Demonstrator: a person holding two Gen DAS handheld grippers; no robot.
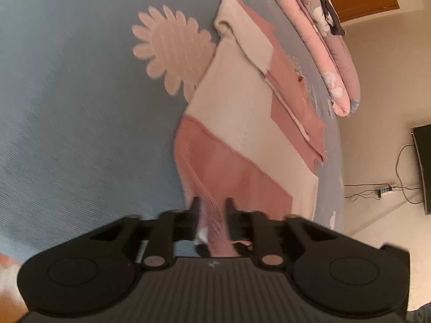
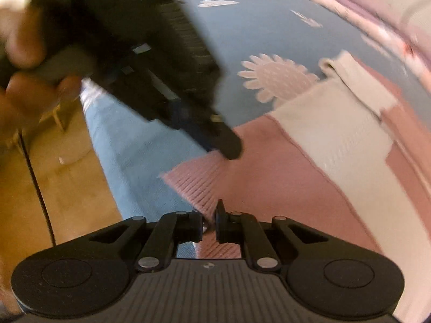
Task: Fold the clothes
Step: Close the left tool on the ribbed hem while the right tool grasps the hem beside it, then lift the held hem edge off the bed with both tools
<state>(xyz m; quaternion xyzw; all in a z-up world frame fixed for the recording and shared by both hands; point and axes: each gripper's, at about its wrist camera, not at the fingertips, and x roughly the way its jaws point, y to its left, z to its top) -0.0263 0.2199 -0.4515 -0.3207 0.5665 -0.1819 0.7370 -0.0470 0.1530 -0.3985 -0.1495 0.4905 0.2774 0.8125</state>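
Right now a pink and cream sweater [image 1: 242, 123] lies spread flat on a blue bedspread [image 1: 67, 107], its ribbed pink hem nearest both grippers and its cream collar at the far end, beside a pale flower [image 1: 167, 51] printed on the cover. The left gripper [image 1: 211, 206] sits over the near edge of the sweater with its jaws partly apart; a fold of the ribbed pink knit runs up between its two black fingers [image 1: 194, 207], but the picture is blurred and I cannot tell whether the pads press on it. In the right wrist view the same gripper [image 2: 231, 148] reaches in from the upper left, held by a hand [image 2: 24, 62], and its tip rests on the pink cloth just behind the hem [image 2: 194, 180]. The right gripper [image 2: 211, 215] has its jaws drawn nearly together, pinching the ribbed corner of the hem (a thin strip of pink knit shows between the pads). Beyond the sweater a rolled pink floral quilt [image 1: 331, 53] lies along the far edge of the bed, and the tan floor [image 1: 382, 94] shows past it with a cable and power strip [image 1: 385, 189] near a dark screen [image 1: 423, 167]
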